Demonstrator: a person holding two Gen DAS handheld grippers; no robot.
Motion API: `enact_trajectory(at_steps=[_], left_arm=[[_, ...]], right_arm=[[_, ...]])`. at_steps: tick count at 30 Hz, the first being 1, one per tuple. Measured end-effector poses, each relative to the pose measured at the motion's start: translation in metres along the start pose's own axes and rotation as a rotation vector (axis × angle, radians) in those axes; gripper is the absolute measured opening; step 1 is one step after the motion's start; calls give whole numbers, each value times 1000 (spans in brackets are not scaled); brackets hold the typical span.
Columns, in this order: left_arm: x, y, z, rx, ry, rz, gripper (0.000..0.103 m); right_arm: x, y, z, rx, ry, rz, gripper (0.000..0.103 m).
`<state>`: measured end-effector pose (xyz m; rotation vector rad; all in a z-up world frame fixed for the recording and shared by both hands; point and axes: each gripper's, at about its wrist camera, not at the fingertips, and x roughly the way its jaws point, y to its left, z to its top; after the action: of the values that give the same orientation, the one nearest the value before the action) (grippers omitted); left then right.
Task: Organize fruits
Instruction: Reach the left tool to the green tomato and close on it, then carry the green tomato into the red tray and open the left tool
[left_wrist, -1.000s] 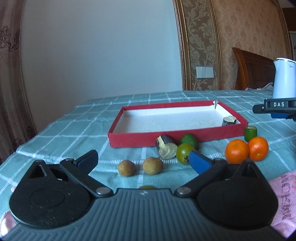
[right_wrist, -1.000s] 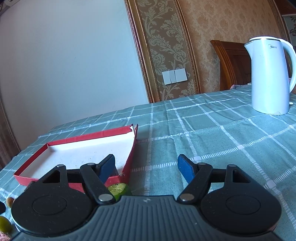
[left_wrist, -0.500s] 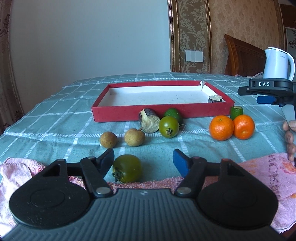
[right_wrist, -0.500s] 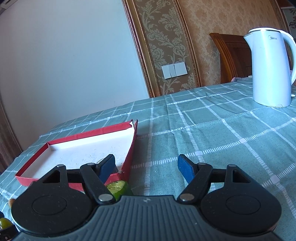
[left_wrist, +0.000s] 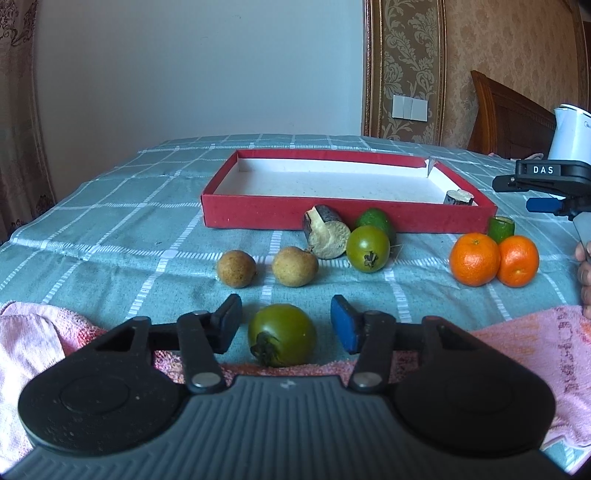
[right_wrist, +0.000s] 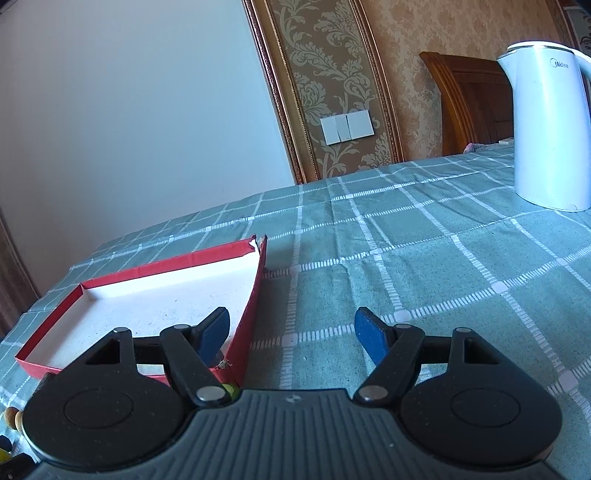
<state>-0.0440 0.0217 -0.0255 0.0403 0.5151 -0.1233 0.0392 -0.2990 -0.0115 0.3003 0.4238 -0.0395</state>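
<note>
The left gripper (left_wrist: 286, 323) has just been closing around a green tomato (left_wrist: 282, 334) at the pink towel's (left_wrist: 524, 339) edge, pads seemingly not yet touching it. The right gripper (right_wrist: 291, 334) hangs half open and empty beside the red tray (right_wrist: 255, 302), probably where fruit belongs.

tablecloth (left_wrist: 110, 236): woven cloth | towel (left_wrist: 535, 343): terry | tray (left_wrist: 258, 216): matt cardboard | kettle (right_wrist: 546, 129): glossy plastic
</note>
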Motion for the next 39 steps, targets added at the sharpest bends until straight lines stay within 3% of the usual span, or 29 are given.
enact_trajectory(at_steps=[2, 6, 20, 28, 33, 37, 39], left_arm=[[-1, -1, 1, 3, 1, -3, 35], [-4, 0, -1, -7, -5, 1, 32], [-8, 0, 5, -5, -35, 6, 31], [16, -5, 57, 54, -117, 43, 31], [54, 2, 101, 27, -128, 46, 31], [82, 8, 118, -1, -135, 70, 32], [92, 12, 119, -13, -156, 75, 40]], right_arm=[[1, -2, 0, 14, 6, 2, 74], [1, -4, 1, 31, 10, 6, 75], [1, -4, 0, 33, 10, 7, 75], [1, -4, 1, 32, 13, 8, 75], [2, -5, 0, 40, 18, 9, 75], [3, -6, 0, 46, 22, 13, 75], [3, -6, 0, 46, 24, 14, 75]])
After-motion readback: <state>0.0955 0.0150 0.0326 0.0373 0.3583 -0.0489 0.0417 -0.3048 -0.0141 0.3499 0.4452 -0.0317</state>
